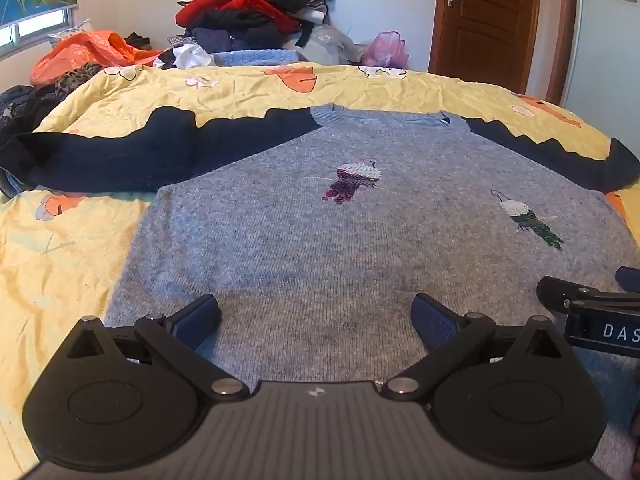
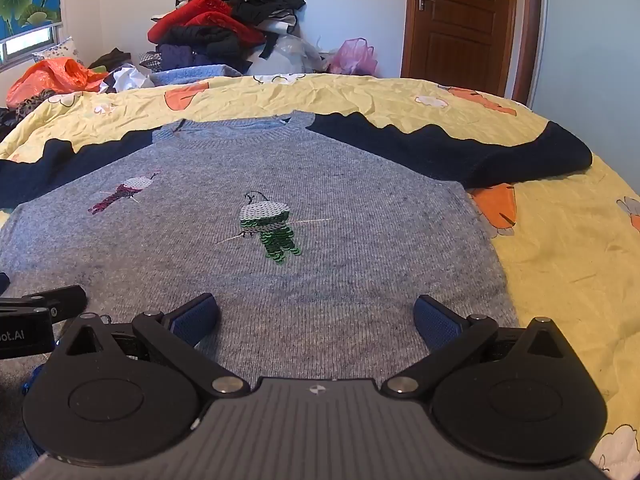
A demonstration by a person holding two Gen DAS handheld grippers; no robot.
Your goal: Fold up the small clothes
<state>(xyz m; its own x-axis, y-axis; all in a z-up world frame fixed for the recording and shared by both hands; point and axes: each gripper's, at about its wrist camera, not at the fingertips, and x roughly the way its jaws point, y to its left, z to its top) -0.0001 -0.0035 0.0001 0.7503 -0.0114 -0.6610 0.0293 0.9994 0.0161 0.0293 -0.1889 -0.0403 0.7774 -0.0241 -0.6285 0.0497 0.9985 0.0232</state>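
Left wrist view: the grey sweater [image 1: 320, 240] is spread flat on the yellow quilt [image 1: 60, 260], unfolded — both the left gripper [image 1: 316, 316] and right gripper [image 2: 316, 316] are held apart above its hem, so a hem or sleeve grasp is judged next.

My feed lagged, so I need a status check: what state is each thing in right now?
Left gripper: open, fingers empty, over the hem.
Right gripper: open, fingers empty.
Sweater: flat, face up, unfolded.
Left sleeve: spread outward.
Right sleeve: spread outward.
Door: closed.
Clothes pile: heaped, unfolded.
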